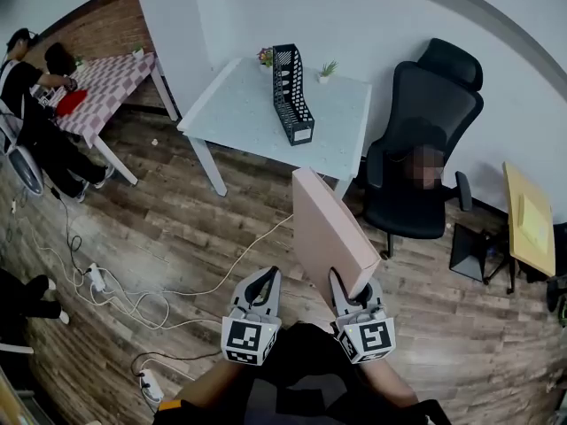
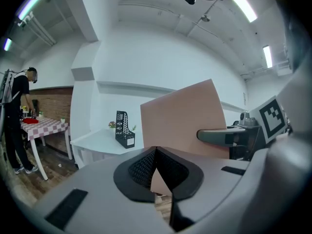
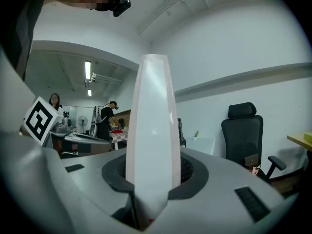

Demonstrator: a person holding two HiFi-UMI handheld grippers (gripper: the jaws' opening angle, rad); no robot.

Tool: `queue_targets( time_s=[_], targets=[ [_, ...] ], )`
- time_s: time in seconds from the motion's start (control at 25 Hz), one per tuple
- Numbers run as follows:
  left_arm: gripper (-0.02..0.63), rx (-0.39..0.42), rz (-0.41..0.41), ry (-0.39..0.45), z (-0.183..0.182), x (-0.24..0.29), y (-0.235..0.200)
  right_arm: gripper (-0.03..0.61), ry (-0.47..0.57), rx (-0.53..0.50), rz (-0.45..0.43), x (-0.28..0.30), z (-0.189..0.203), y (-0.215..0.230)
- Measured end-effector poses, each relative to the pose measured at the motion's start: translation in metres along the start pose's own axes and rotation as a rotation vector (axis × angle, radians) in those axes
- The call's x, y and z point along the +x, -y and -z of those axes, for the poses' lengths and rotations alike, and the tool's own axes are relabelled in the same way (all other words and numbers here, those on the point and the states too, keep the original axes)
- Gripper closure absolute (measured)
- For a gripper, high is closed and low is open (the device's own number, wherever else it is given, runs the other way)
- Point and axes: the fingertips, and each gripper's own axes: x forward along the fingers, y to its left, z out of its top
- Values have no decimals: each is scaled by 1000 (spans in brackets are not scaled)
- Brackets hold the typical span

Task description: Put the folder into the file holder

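The folder (image 1: 332, 228), a pale pink board, is held upright and on edge in the right claw (image 1: 354, 292), whose pads are pressed against its two faces near its lower end. In the right gripper view the folder's thin edge (image 3: 153, 130) is seen rising straight out from between the jaws. The left claw (image 1: 263, 283) is carried just beside it with its jaws drawn together and nothing gripped between them (image 2: 155, 152). The black mesh file holder (image 1: 291, 96) stands upright on the white bench (image 1: 239, 104), well apart from the folder, with its open top facing up. Two small potted plants (image 1: 265, 57) (image 1: 328, 69) are set near it at the bench's far edge. A black office chair (image 1: 425, 131) is parked just beside the bench's right corner. Between the claws and the bench lies wooden floor (image 1: 177, 220), crossed by a pale cable (image 1: 221, 277) that runs to a power strip (image 1: 96, 277). At the far left a person (image 1: 31, 113) is seen at a second bench with a checked cloth (image 1: 111, 82).
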Motion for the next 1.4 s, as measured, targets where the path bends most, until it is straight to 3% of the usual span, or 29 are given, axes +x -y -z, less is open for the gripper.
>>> queue_targets(
  time_s=[0.72,1.4],
  targets=[
    [606,-32,13,-64,-5,61,-67,434,20,99,8,90,-15,15],
    [606,-5,41,27,-66,119,-192,436,123,38,111,210,-88,15]
  ],
)
